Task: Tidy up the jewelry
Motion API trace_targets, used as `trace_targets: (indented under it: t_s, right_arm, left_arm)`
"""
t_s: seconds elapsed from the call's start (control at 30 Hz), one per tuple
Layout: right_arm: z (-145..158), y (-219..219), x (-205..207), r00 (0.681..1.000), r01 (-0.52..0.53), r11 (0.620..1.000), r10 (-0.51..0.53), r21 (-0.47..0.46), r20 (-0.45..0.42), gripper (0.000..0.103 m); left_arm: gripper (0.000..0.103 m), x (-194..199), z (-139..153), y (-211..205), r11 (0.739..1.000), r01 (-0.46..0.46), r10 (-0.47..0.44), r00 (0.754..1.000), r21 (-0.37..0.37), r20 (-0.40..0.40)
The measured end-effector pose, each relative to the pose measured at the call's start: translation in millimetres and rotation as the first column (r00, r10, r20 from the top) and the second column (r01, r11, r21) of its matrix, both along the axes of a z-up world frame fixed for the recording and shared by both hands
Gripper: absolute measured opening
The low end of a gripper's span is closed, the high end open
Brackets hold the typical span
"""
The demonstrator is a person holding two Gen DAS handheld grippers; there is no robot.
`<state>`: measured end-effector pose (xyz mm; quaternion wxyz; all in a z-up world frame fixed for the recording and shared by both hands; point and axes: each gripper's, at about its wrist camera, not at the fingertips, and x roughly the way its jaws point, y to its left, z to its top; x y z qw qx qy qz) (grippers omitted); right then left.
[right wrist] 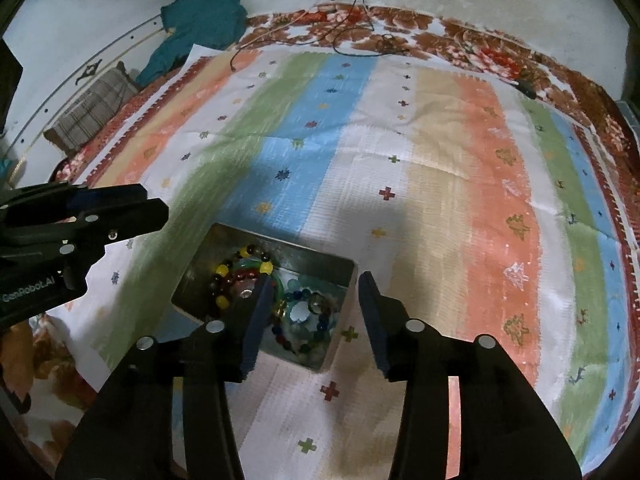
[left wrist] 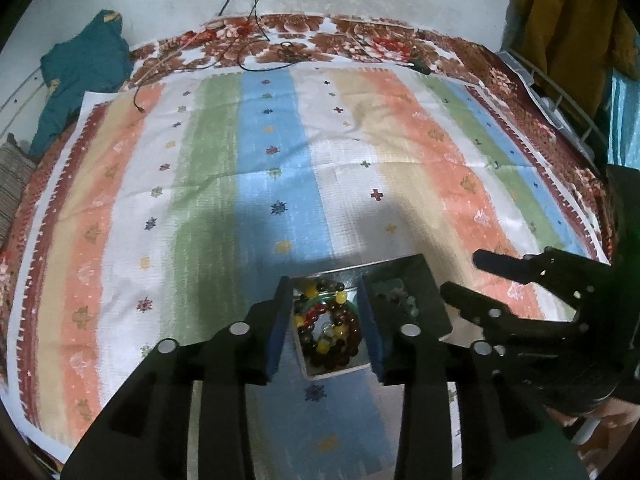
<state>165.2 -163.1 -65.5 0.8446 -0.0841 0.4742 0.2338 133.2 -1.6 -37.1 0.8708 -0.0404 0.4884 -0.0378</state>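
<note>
A shallow metal tray (right wrist: 344,268) sits on the striped cloth and holds beaded bracelets: dark red, brown and yellow beads (right wrist: 228,280) on its left side, blue-green beads (right wrist: 308,320) on its right. In the left wrist view the tray (left wrist: 340,270) lies between my fingers, with the dark and yellow beads (left wrist: 328,332) showing. My left gripper (left wrist: 326,328) is open and empty above the tray. My right gripper (right wrist: 314,316) is open and empty over the tray's right part. The right gripper also shows in the left wrist view (left wrist: 480,276), the left one in the right wrist view (right wrist: 152,208).
A striped cloth (left wrist: 280,160) covers a floral bedspread (left wrist: 360,36). Black cables (left wrist: 256,52) lie at its far edge. A teal garment (left wrist: 80,76) and a checked pillow (right wrist: 88,116) lie at the far left. A wire rack (left wrist: 560,104) stands at the right.
</note>
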Motion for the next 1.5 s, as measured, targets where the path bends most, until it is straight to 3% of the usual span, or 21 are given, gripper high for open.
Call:
trace_targets:
  t_s: [0.23, 0.4, 0.7, 1.0, 1.5]
  right_arm:
    - [9.7, -16.6, -18.6, 0.999, 0.040, 0.999, -0.041, 0.029, 0.034, 0.057]
    - [13.7, -21.1, -31.4, 0.995, 0.044, 0.999, -0.044, 0.009, 0.085, 0.071]
    - [22.4, -29.0, -47.8, 0.984, 0.066, 0.998, -0.064, -0.006, 0.164, 0.084]
    - [28.2, -32.1, -66.9, 0.978, 0.065, 0.998, -0.064, 0.001, 0.199, 0.094]
    - [34.7, -47.4, -95.3, 0.970, 0.098, 0.992, -0.114, 0.082, 0.213, 0.097]
  left_arm:
    - [0.065, -22.2, 12.7, 4.1, 0.999, -0.031, 0.031, 0.998, -0.007, 0.060]
    - [0.077, -36.5, 17.0, 1.5, 0.999, -0.033, 0.033, 0.996, -0.002, 0.088]
    - [0.097, -58.0, 23.5, -4.1, 0.999, -0.045, 0.040, 0.988, 0.030, 0.147]
    - [0.097, -78.1, 27.8, -10.9, 0.995, -0.062, 0.045, 0.978, 0.077, 0.202]
    - [0.097, -107.7, 27.9, -17.6, 0.989, -0.085, 0.054, 0.970, 0.122, 0.237]
